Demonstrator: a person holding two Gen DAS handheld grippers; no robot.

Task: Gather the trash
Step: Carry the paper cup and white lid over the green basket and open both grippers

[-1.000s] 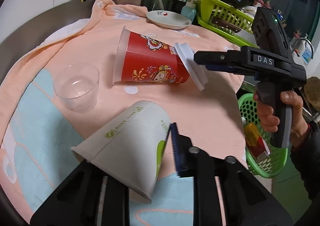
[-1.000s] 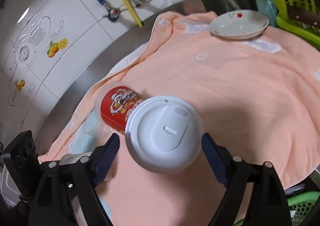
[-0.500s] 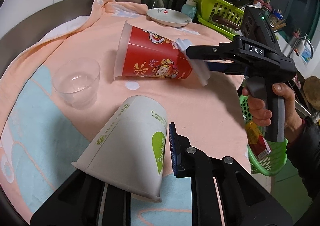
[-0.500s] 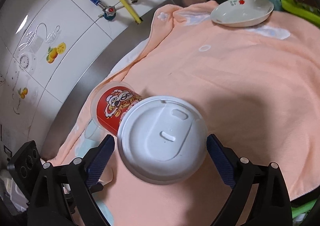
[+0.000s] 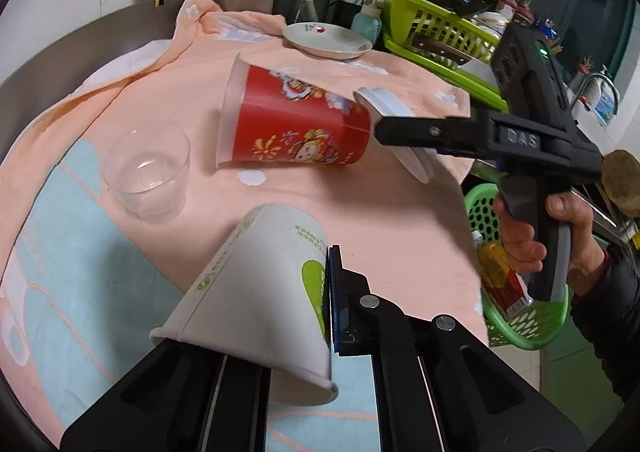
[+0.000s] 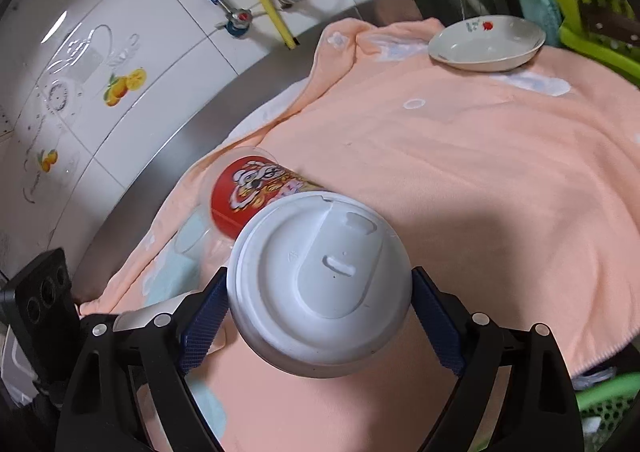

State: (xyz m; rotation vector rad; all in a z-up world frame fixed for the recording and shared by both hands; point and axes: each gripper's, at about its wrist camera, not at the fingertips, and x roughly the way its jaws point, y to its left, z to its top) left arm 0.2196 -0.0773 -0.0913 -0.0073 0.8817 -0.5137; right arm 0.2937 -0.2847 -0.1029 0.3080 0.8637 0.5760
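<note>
A white paper cup (image 5: 256, 284) with a green logo lies on its side near the towel's front edge. My left gripper (image 5: 326, 288) is shut on its wall near the rim. A red printed cup (image 5: 296, 123) with a white lid (image 6: 320, 284) lies on its side mid-towel. My right gripper (image 6: 320, 304) straddles that lid. Its jaws are closing, and both blue pads (image 6: 204, 312) touch the lid's edge. A person's hand holds this gripper (image 5: 400, 131) at the right of the left wrist view.
A clear plastic cup (image 5: 148, 167) stands upright left of the red cup. A green basket (image 5: 520, 324) holding a packet hangs off the counter's right edge. A plate (image 5: 326, 37), a lime dish rack (image 5: 440, 31) and utensils line the back. A peach towel (image 5: 400, 232) covers the counter.
The right gripper's pads stood apart from the lid half a second ago and now touch both its sides. The left gripper stayed put with the paper cup.
</note>
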